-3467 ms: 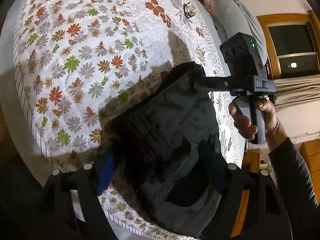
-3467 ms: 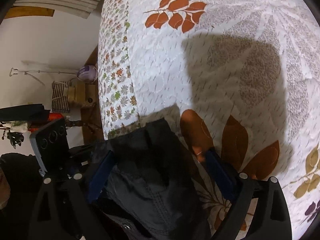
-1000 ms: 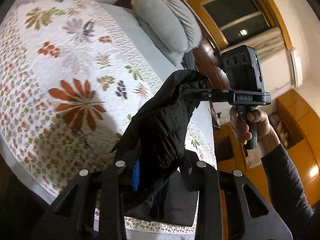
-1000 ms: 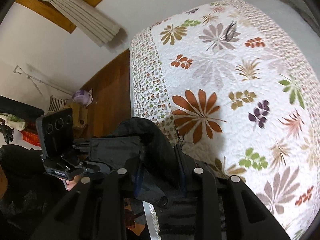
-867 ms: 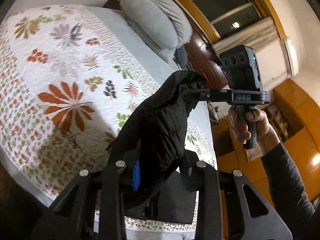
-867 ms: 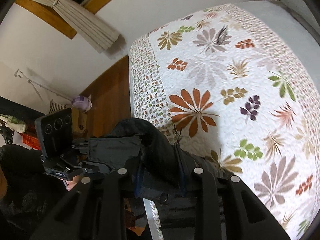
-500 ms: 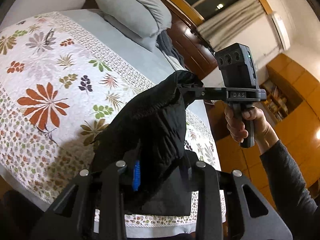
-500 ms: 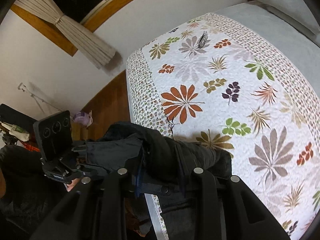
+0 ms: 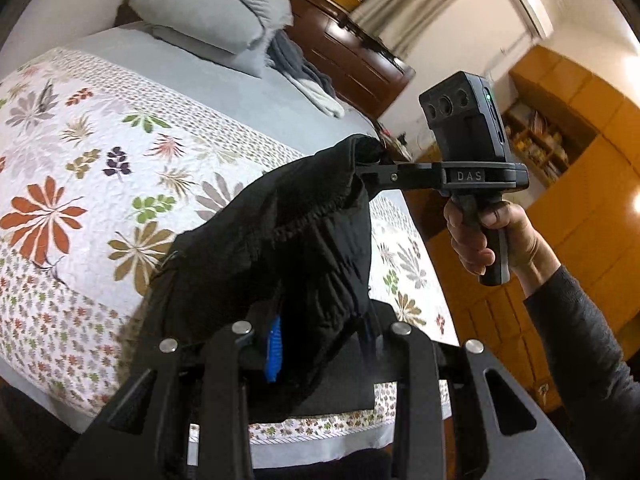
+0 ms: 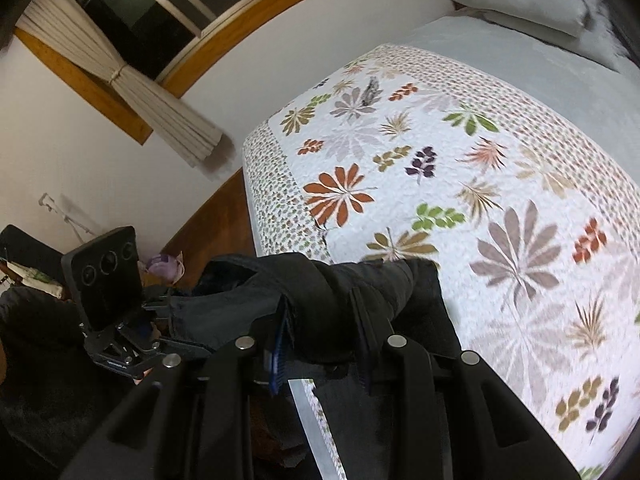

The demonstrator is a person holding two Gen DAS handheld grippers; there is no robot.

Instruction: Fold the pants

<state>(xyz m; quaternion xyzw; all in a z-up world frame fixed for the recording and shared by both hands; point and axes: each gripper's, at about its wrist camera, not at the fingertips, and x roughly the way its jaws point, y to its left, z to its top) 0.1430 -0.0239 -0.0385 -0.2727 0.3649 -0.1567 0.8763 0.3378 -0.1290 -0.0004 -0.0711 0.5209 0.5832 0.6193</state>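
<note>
The black pants (image 9: 288,248) hang in the air above the near edge of the bed, stretched between both grippers. My left gripper (image 9: 320,344) is shut on one end of the waistband, its blue pads pinching the cloth. My right gripper (image 9: 368,172) shows in the left wrist view, shut on the other end, held by a hand. In the right wrist view the pants (image 10: 320,292) bunch between my right gripper's (image 10: 322,352) jaws, and my left gripper (image 10: 160,340) holds the far end at lower left. The legs drop below, mostly hidden.
The bed carries a white floral quilt (image 9: 100,168) (image 10: 440,184) and a grey sheet with grey pillows (image 9: 212,8) at the head. A wooden headboard (image 9: 352,56), orange cabinets (image 9: 560,160), a curtained window (image 10: 140,40) and wooden floor (image 10: 216,220) surround it.
Both grippers have lifted the pants higher off the quilt and tilted up toward the head of the bed. Both stay shut; the pants hang free between them.
</note>
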